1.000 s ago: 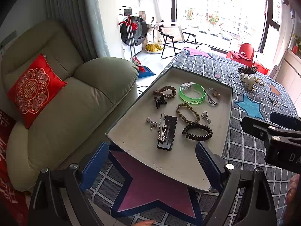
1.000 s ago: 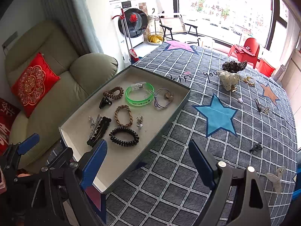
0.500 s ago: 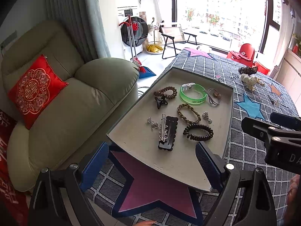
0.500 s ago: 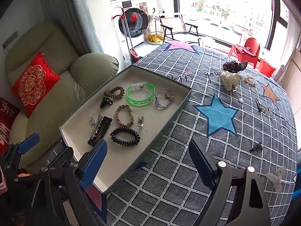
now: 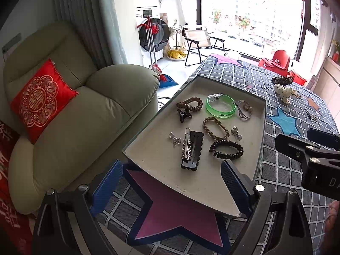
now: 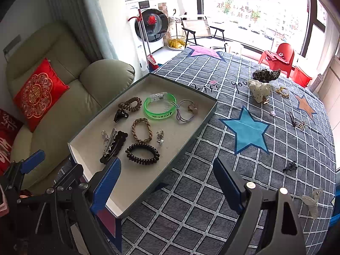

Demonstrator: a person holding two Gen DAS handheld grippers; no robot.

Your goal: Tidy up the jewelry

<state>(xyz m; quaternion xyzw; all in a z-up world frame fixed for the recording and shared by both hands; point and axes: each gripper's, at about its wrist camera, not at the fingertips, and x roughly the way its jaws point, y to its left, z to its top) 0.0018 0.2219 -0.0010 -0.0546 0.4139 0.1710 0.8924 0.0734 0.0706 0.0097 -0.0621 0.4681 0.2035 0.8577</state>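
A shallow grey tray [image 5: 153,148] [image 6: 187,131] lies on the star-patterned tablecloth. It holds a green bangle [image 5: 221,113] [image 6: 159,114], a black spiral hair tie [image 5: 225,155] [image 6: 141,160], a black clip with a silver barrette [image 5: 192,150] [image 6: 113,146], a braided band and small earrings. My left gripper [image 5: 170,182] hangs open over the tray's near end, nothing between its blue pads. My right gripper [image 6: 166,182] is open too, above the tray's near right corner and the cloth. More pieces lie loose on the cloth: a white dotted hair claw [image 6: 260,90], a leopard one [image 6: 266,74], a small black clip [image 6: 290,166].
A green armchair [image 5: 85,116] with a red cushion stands close to the table's left edge. A thin hairpin [image 6: 293,120] and a clear clip [image 6: 312,199] lie at the far right of the cloth. The tray's near end overhangs a pink star.
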